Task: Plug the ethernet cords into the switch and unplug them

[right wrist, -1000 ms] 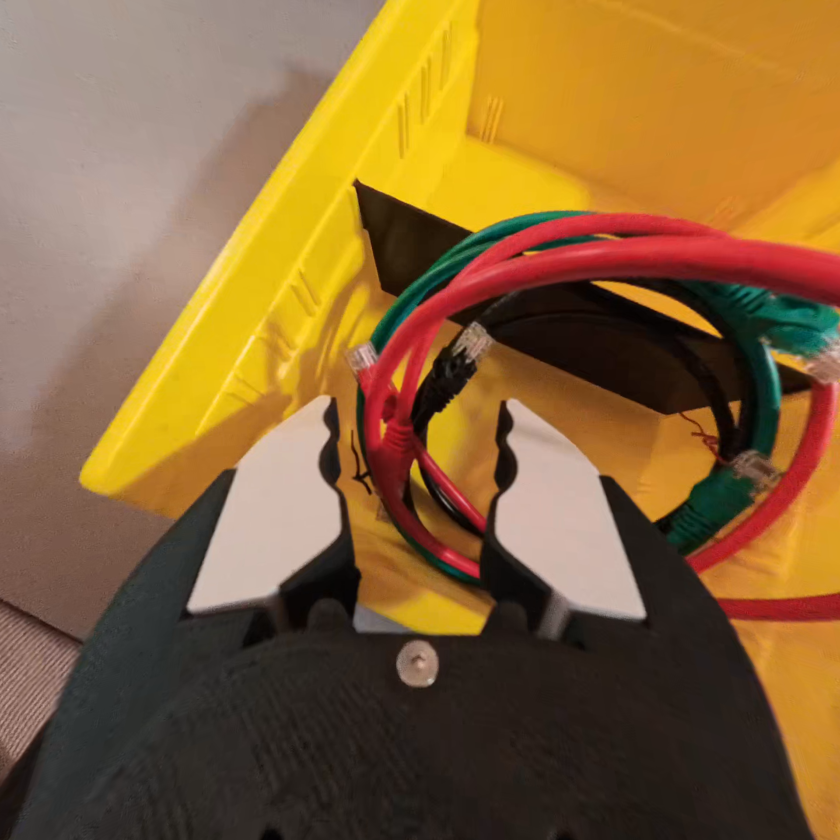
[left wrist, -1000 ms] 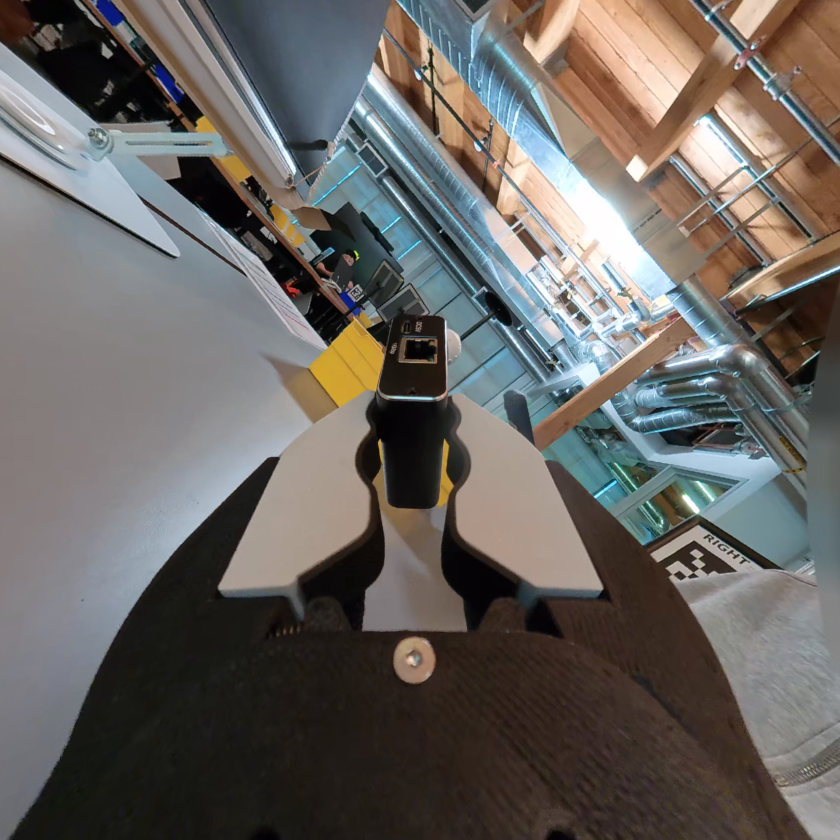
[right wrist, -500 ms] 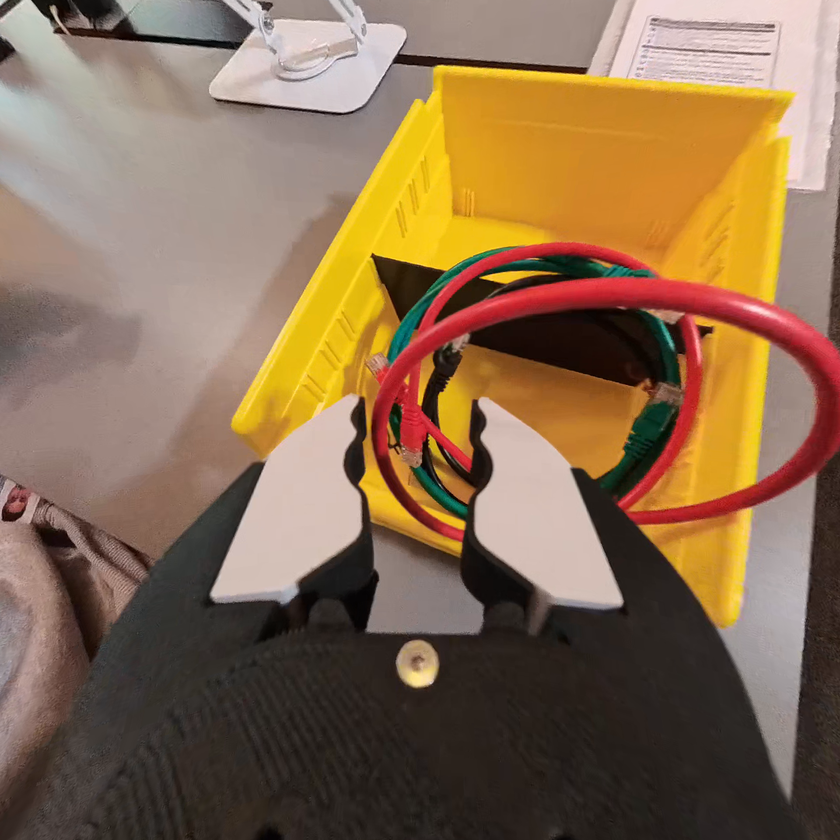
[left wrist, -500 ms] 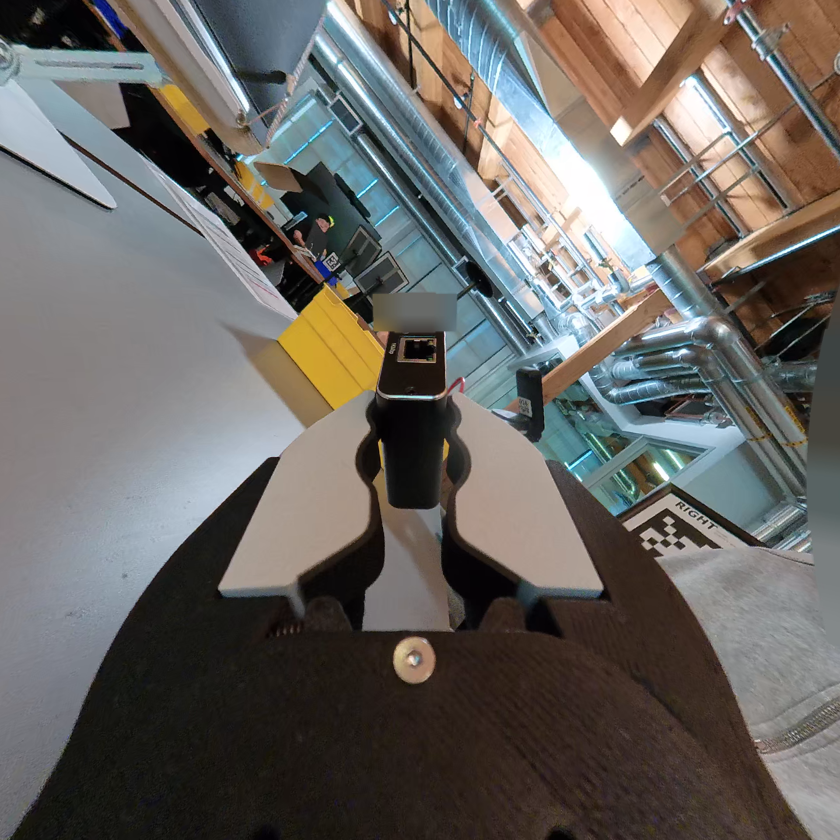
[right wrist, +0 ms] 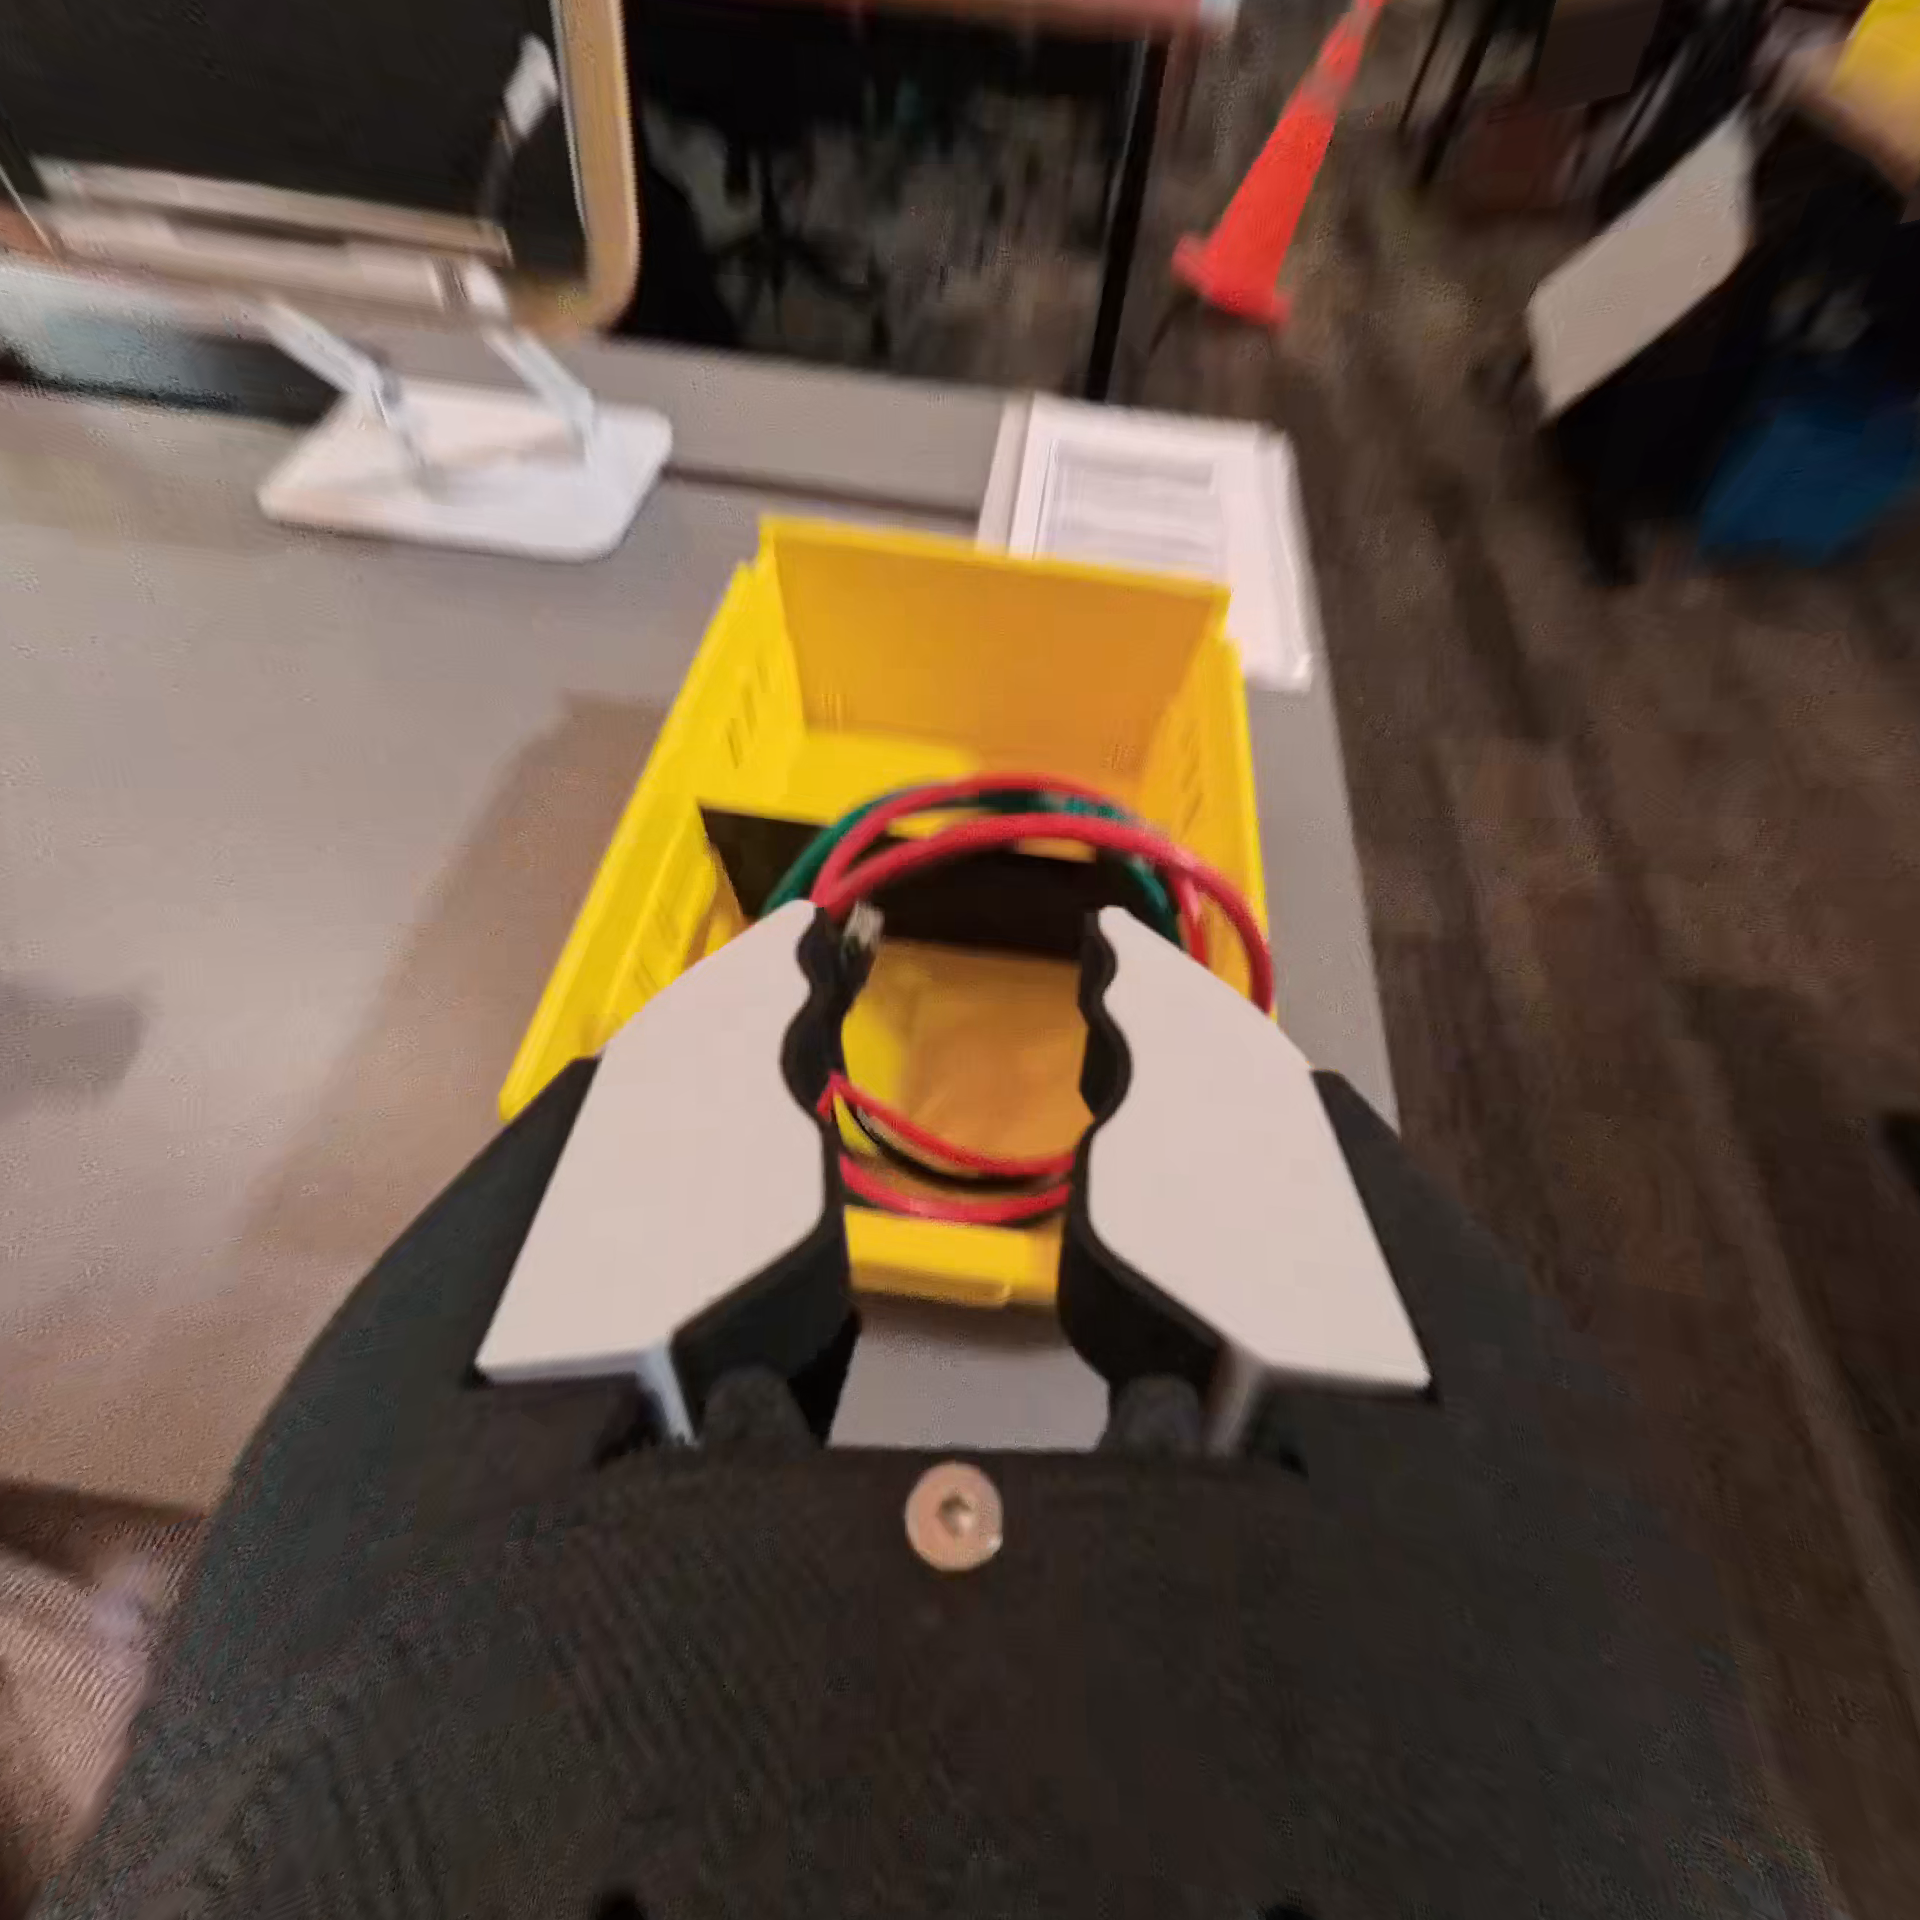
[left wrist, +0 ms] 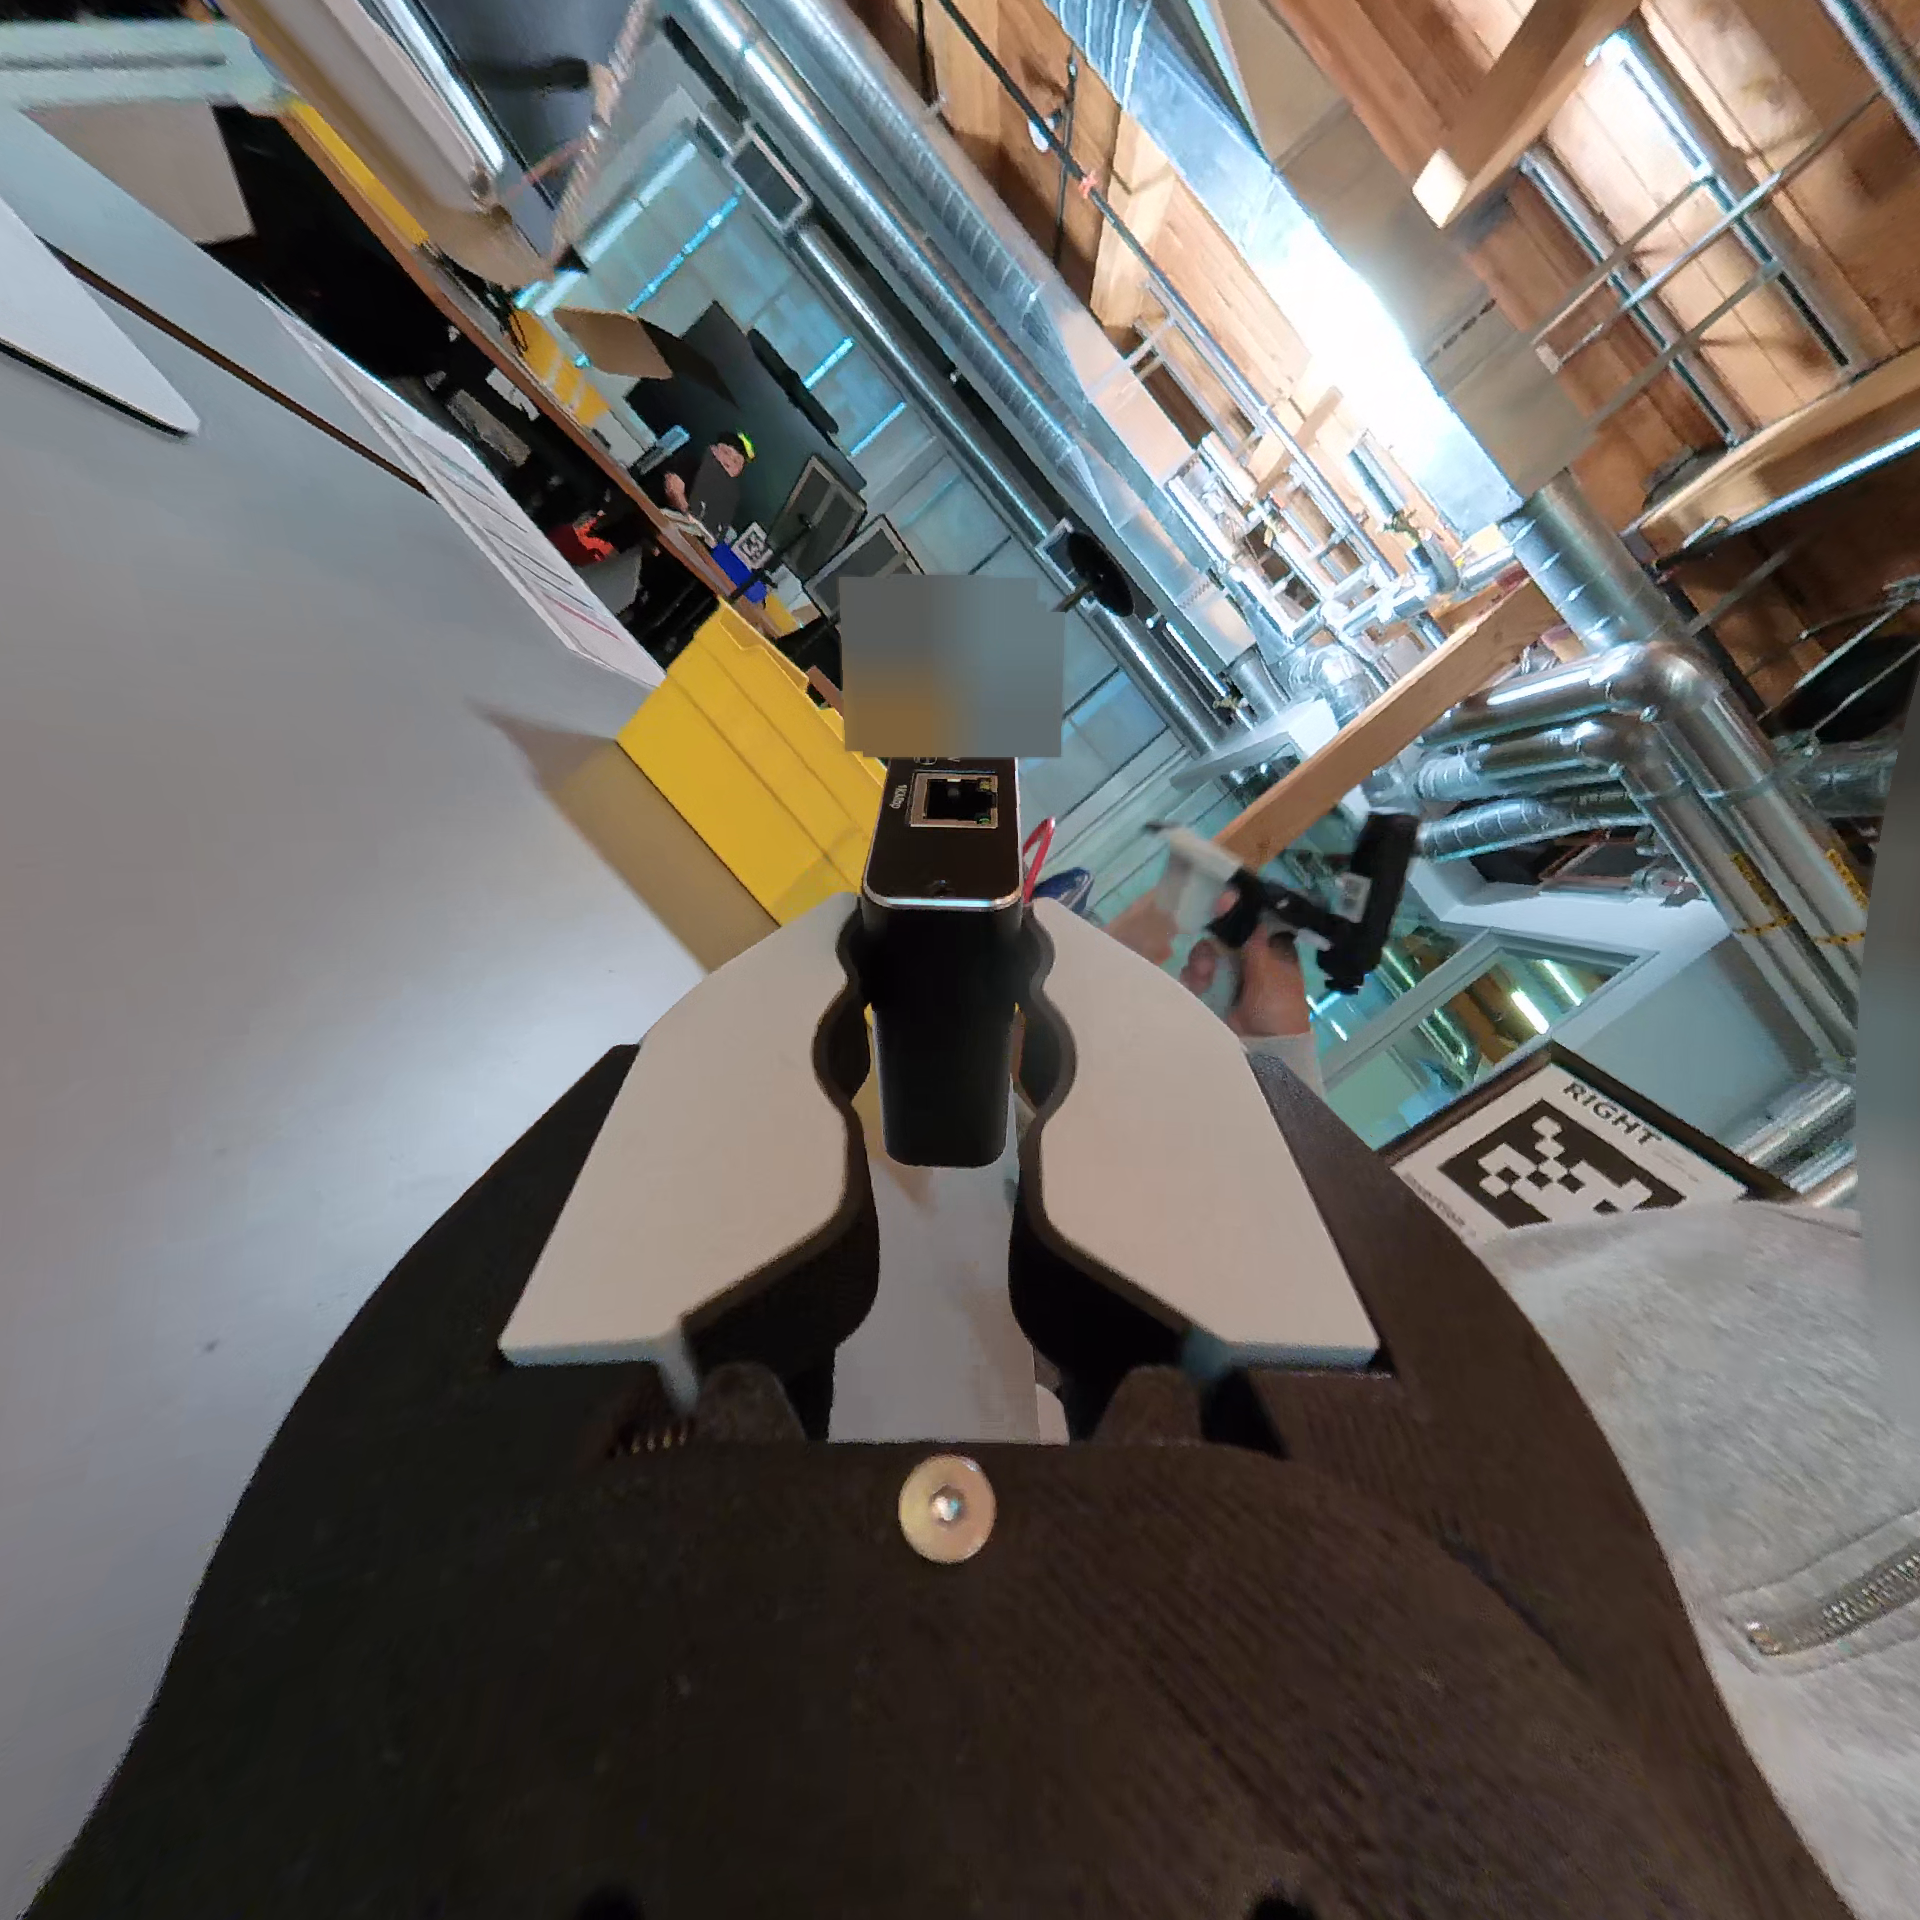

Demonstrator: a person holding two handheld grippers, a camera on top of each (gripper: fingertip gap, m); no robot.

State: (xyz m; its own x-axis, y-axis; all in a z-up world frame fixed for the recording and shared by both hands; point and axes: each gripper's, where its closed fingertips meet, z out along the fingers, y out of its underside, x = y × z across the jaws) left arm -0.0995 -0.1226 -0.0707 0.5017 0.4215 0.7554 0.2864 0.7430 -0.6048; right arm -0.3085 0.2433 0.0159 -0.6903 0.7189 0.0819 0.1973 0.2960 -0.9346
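- Left wrist view: my left gripper (left wrist: 940,940) pinches the small black box-shaped switch (left wrist: 943,935), its port facing away, raised above the grey table (left wrist: 260,935)
- Right wrist view: my right gripper (right wrist: 951,940) is spread and holds nothing, above the yellow plastic bin (right wrist: 997,644) where the coiled red, green and black ethernet cords (right wrist: 1039,831) lie

The bin (right wrist: 997,644) sits on the bench (right wrist: 260,790); cords (right wrist: 1039,831) lie coiled inside it, papers (right wrist: 1143,499) behind it, a stand (right wrist: 468,473) behind to its left.

Place: an industrial workshop or lab space.
Ceiling: exposed timber beams (left wrist: 1475,156) and silver ducts (left wrist: 935,281), upper frame.
Work surface: grey table (right wrist: 260,748), left, with a yellow bin (right wrist: 997,634).
Floor: an orange cone (right wrist: 1262,197), upper right.
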